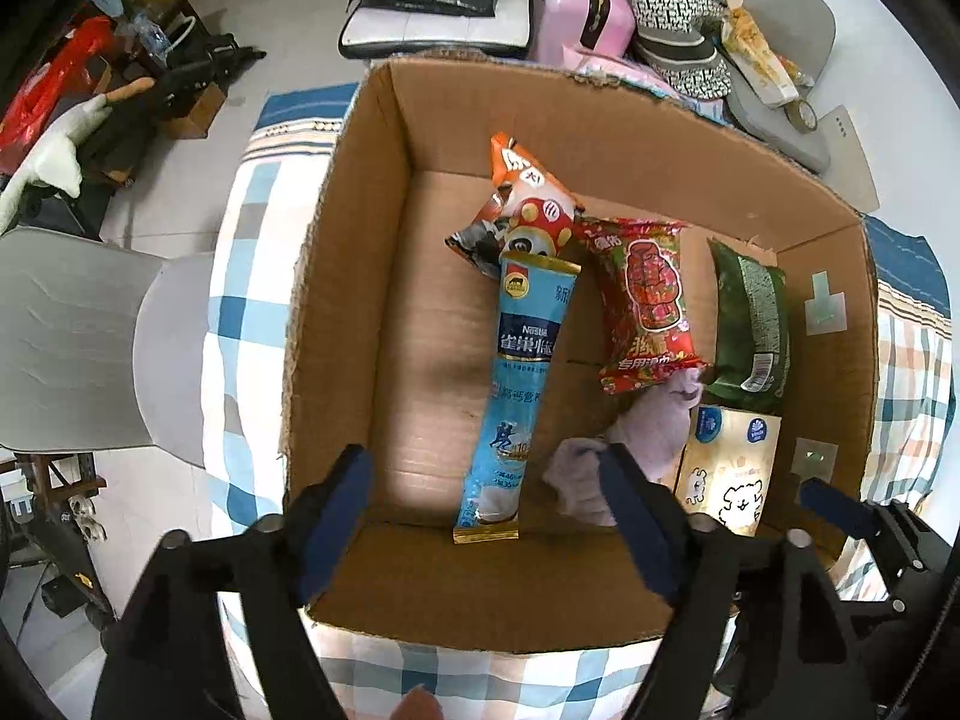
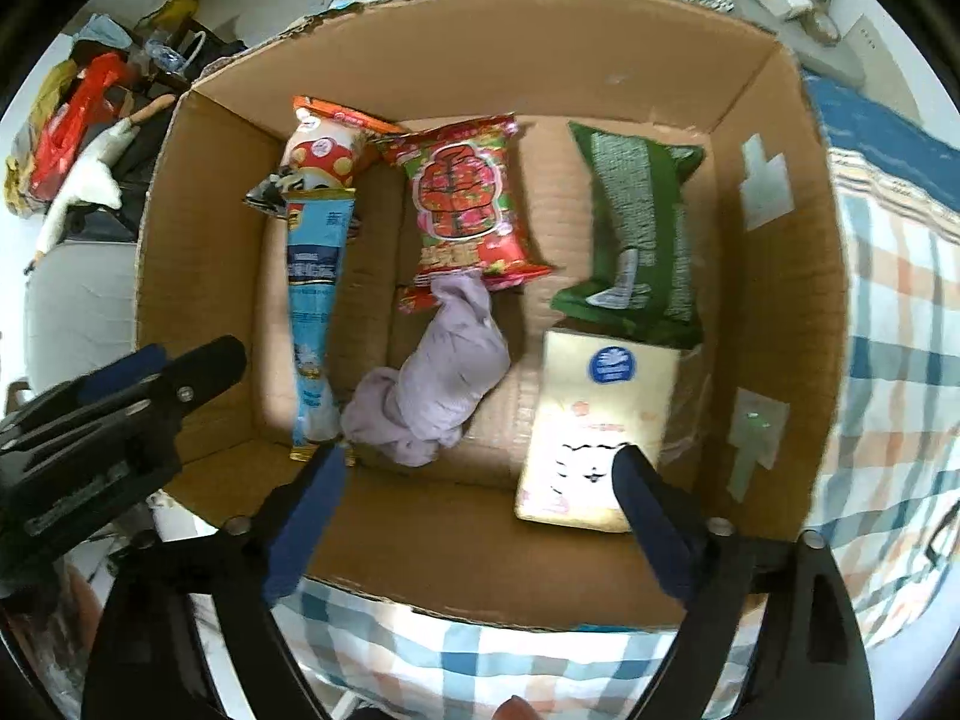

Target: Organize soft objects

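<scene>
An open cardboard box (image 1: 336,300) (image 2: 198,276) lies on a checked bedsheet. Inside it lie a long blue Nestle sachet (image 1: 516,384) (image 2: 312,312), an orange mushroom snack bag (image 1: 528,204) (image 2: 324,144), a red packet (image 1: 648,306) (image 2: 462,204), a green packet (image 1: 750,324) (image 2: 642,228), a lilac cloth (image 1: 630,450) (image 2: 438,372) and a cream tissue pack (image 1: 732,468) (image 2: 594,420). My left gripper (image 1: 486,468) is open and empty above the box's near edge. My right gripper (image 2: 480,468) is open and empty above the near edge too. The left gripper also shows in the right wrist view (image 2: 150,372).
The checked bedsheet (image 1: 252,276) (image 2: 888,324) surrounds the box. A grey chair (image 1: 72,348) stands to the left. Beyond the box are a pink suitcase (image 1: 576,12), a patterned bag (image 1: 678,36), a grey cushion (image 1: 780,12) and floor clutter (image 1: 90,108).
</scene>
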`<action>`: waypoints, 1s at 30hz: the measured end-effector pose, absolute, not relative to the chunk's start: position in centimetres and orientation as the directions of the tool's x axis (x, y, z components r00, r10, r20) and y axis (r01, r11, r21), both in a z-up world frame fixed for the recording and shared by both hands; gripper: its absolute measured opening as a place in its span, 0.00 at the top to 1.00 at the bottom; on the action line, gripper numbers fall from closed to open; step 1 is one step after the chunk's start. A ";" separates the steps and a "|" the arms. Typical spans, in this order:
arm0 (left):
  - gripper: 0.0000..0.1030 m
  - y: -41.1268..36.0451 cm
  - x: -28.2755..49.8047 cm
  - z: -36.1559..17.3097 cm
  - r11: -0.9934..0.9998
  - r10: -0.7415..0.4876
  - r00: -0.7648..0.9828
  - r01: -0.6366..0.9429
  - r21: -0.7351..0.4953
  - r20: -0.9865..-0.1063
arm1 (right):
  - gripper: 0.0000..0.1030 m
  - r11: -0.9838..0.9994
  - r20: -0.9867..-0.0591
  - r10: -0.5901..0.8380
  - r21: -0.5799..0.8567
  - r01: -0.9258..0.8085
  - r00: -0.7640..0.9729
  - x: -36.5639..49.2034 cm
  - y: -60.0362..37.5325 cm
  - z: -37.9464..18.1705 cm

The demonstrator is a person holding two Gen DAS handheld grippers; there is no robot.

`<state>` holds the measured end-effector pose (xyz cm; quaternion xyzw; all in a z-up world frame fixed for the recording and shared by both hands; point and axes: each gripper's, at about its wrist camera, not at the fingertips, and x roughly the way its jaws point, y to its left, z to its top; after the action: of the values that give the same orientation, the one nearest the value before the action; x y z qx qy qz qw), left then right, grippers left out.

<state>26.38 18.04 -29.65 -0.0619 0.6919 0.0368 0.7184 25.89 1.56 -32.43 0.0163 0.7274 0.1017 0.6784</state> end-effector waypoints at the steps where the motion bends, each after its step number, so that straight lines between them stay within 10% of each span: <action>1: 0.13 18.0 26.2 -29.6 0.990 -0.025 0.042 -0.138 -0.031 -0.999 | 0.06 0.981 -0.986 0.147 0.155 -0.121 -0.075 25.8 1.5 -32.2; 30: 0.09 14.2 16.5 -16.0 0.994 0.054 0.354 -0.108 0.016 -0.934 | 0.02 0.995 -0.975 0.056 0.036 -0.095 0.215 18.4 -3.9 -19.4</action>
<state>16.47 14.16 -15.96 -0.0239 0.5661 0.0492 0.8225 18.36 -3.85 -19.42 -0.0155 0.6248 0.0485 0.7791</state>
